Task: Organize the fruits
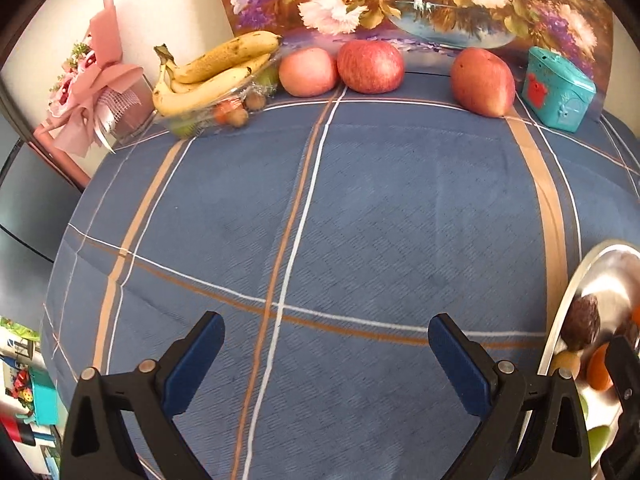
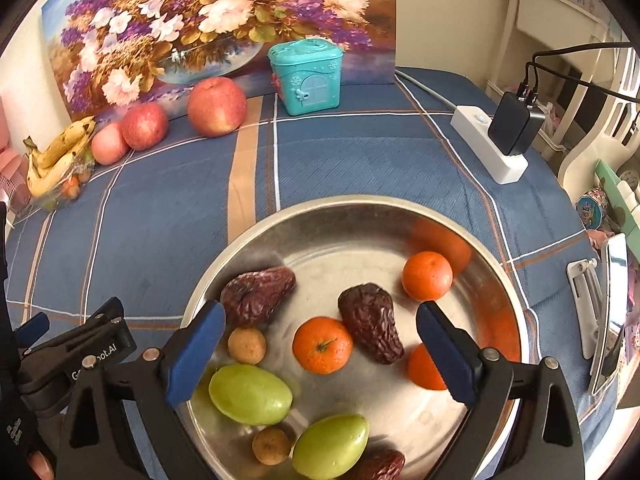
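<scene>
A round metal dish (image 2: 320, 208) sits on the blue checked tablecloth. It holds three small oranges (image 2: 322, 345), wrinkled dark dates (image 2: 372, 322), two green oval fruits (image 2: 250, 394) and small brown round fruits (image 2: 247, 345). My right gripper (image 2: 322, 314) hovers over the dish, open, with nothing pressed between its pads. My left gripper (image 1: 326, 322) is open over bare cloth, left of the dish (image 1: 576, 280). At the back lie bananas (image 1: 212, 72) on a clear bag of small fruits (image 1: 236, 114) and three red apples (image 1: 370, 66).
A teal house-shaped box (image 2: 306, 76) and a flower painting (image 2: 200, 20) stand at the back. A pink bouquet (image 1: 96, 80) is at the back left. A white power strip with a black charger (image 2: 486, 148) and a phone on a stand (image 2: 608, 312) lie at the right.
</scene>
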`<state>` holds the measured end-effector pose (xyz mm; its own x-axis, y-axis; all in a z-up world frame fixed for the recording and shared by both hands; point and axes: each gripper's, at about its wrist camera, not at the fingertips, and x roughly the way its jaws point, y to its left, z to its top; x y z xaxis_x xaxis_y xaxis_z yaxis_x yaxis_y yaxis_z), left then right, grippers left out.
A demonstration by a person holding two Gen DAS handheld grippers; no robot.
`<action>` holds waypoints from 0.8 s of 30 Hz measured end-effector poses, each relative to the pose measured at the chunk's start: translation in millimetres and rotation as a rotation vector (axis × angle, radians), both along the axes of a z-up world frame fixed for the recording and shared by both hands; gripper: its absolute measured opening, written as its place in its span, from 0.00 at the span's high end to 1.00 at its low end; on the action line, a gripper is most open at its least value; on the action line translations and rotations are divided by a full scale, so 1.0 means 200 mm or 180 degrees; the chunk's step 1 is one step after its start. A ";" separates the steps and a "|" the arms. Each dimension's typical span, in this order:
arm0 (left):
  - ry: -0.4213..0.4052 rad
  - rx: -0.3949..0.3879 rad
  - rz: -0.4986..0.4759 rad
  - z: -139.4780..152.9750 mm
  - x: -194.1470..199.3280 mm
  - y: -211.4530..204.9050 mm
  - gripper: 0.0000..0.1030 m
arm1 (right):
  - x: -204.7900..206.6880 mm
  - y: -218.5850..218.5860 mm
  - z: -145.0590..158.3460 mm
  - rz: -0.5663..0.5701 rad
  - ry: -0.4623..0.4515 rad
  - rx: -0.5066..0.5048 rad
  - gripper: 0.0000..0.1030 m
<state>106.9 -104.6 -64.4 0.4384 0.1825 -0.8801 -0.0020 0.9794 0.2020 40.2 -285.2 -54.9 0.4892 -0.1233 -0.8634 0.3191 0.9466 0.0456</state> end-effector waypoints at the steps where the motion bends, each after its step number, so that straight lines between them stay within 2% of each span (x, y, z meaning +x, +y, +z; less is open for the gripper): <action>1: 0.0007 0.0016 -0.0015 0.00 -0.01 0.00 0.00 | -0.01 0.01 0.00 0.0009 0.0007 0.0009 0.06; 5: 0.0123 0.0018 0.0008 -0.04 -0.05 0.04 0.00 | -0.03 0.06 -0.04 0.0078 0.0087 0.0014 0.06; 8: 0.0160 -0.0136 0.0030 -0.04 -0.08 0.10 0.00 | -0.06 0.10 -0.04 0.0118 0.0133 -0.0018 0.06; 11: 0.0070 -0.0214 0.0022 -0.01 -0.11 0.15 0.00 | -0.10 0.13 -0.03 0.0160 0.0133 -0.0011 0.06; 18: -0.0105 -0.0220 -0.0137 0.04 -0.21 0.21 0.00 | -0.17 0.19 0.02 0.0225 0.0134 -0.0045 0.06; 21: -0.0100 -0.0199 -0.0180 0.06 -0.23 0.23 0.00 | -0.20 0.23 0.05 0.0265 0.0104 -0.0085 0.06; 24: -0.0077 -0.0310 -0.0151 0.10 -0.27 0.26 0.00 | -0.23 0.26 0.07 0.0303 0.0086 -0.0140 0.06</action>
